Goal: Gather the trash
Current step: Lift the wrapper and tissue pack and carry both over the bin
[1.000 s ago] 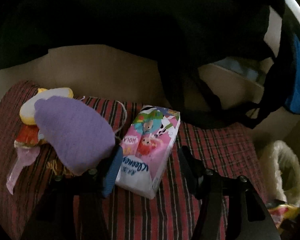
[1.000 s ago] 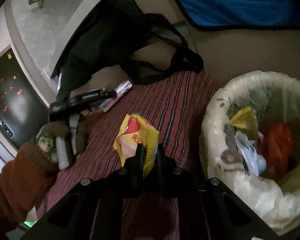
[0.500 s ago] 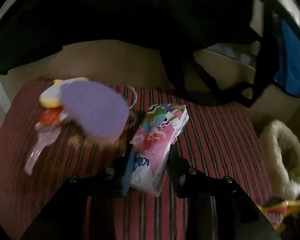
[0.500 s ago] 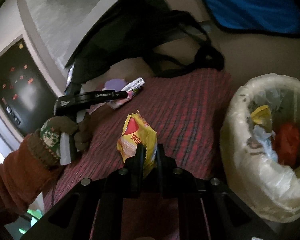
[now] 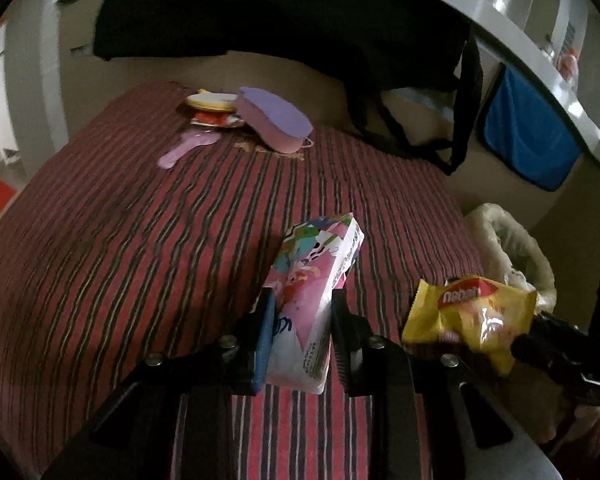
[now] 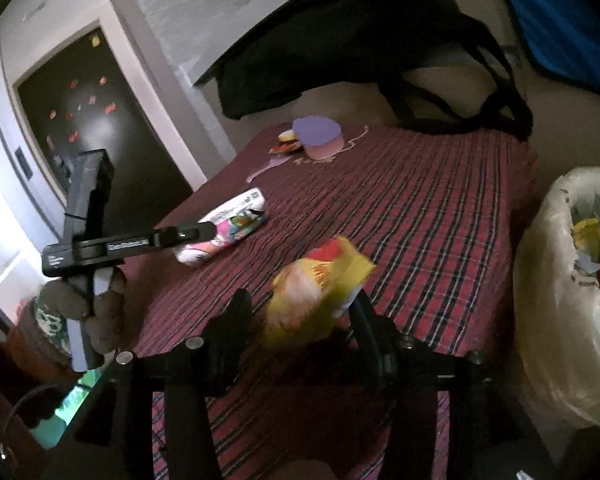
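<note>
Left wrist view: the left claw (image 5: 300, 328) is clenched on the near end of a pink cartoon-printed tissue pack (image 5: 314, 288), which juts forward and sits lifted off the red striped cloth of the worktop (image 5: 120, 248). To that claw's right, a crinkled yellow snack wrapper (image 5: 470, 316) is carried by the right claw, whose fingertips are hidden there. In the right wrist view the right claw (image 6: 300, 320) stands spread with the wrapper (image 6: 320, 284) blurred between its fingers, so I cannot tell whether it is gripped or already let go. A white-lined trash bin (image 6: 560, 280), part full, sits just right of it, which would explain both items being brought toward that side. Far ahead lie a purple soft pouch (image 5: 274, 118) and small wrappers (image 5: 212, 110), likely next.
</note>
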The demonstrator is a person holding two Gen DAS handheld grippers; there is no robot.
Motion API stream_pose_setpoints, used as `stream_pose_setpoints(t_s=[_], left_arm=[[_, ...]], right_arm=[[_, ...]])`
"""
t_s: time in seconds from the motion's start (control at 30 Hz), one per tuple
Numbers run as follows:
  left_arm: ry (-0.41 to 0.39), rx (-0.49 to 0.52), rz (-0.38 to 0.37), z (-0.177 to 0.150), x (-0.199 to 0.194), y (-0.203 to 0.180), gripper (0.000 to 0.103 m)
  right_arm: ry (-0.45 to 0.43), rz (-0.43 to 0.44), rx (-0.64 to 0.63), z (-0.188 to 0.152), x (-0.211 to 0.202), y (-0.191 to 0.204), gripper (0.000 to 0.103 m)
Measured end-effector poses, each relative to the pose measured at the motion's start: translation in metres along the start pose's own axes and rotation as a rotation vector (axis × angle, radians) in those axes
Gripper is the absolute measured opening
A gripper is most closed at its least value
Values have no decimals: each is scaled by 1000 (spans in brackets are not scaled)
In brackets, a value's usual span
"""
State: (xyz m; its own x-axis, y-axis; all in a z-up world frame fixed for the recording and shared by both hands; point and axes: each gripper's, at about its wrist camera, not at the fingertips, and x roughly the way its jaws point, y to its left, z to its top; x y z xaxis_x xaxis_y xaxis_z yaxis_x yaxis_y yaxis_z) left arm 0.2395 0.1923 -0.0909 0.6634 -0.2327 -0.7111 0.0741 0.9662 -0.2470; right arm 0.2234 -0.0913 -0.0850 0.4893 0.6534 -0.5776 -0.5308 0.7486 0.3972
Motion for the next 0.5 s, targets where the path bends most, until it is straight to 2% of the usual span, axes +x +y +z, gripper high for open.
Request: stream_pose_setpoints(t_s=[0.17, 0.3, 0.37, 0.5], left_arm=[[-11, -12, 13, -18, -11, 3, 28], [-23, -13, 1, -22, -11, 2, 28], [-26, -18, -2, -22, -8, 2, 28], [-27, -41, -10, -26, -7, 3, 28]], right_arm=[[-4, -166, -99, -3, -12, 3, 49], [-50, -173, -143, 2, -30, 3, 58], [-47, -186, -184, 11, -29, 5, 58], [13, -124, -203, 26, -2, -5, 58]])
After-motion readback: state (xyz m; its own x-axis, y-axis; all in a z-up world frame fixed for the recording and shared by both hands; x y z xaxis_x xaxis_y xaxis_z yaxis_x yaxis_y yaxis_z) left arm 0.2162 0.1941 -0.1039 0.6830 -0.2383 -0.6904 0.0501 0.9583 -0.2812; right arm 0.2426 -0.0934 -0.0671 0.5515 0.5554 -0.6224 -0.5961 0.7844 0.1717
